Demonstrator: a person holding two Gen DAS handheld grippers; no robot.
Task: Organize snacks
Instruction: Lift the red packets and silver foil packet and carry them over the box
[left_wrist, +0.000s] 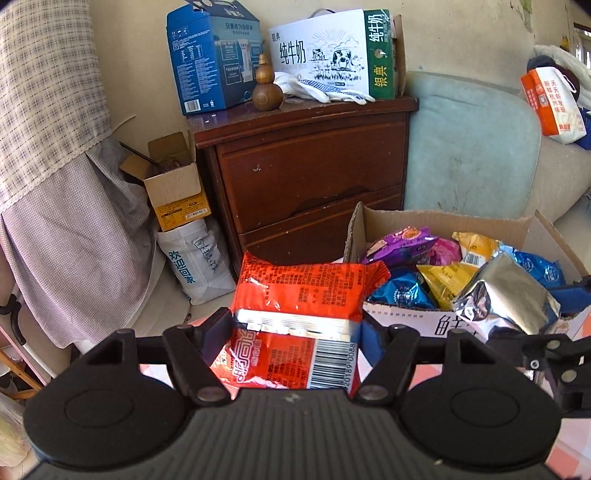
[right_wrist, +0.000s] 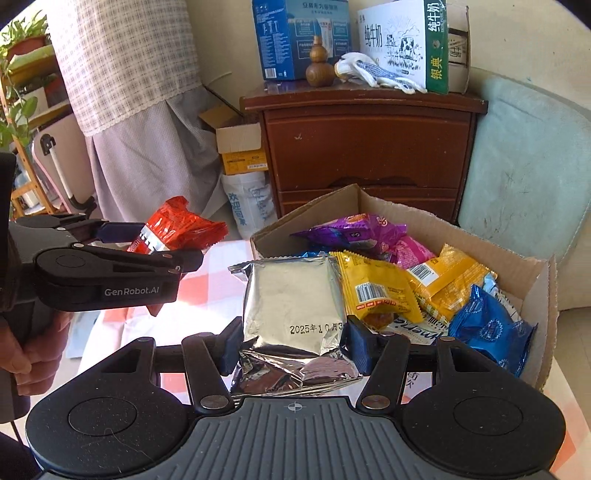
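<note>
L gripper (left_wrist: 291, 328) on red packet (left_wrist: 306, 291), lower part hidden

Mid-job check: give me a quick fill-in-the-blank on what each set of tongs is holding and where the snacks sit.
1. The left tongs are shut on a ____ snack packet.
2. The right tongs are shut on a ____ foil pouch.
3. The other snacks lie in an open ____ box.
4. A wooden gourd stands on top of the brown ____.

Missing words: red; silver; cardboard; cabinet
</note>
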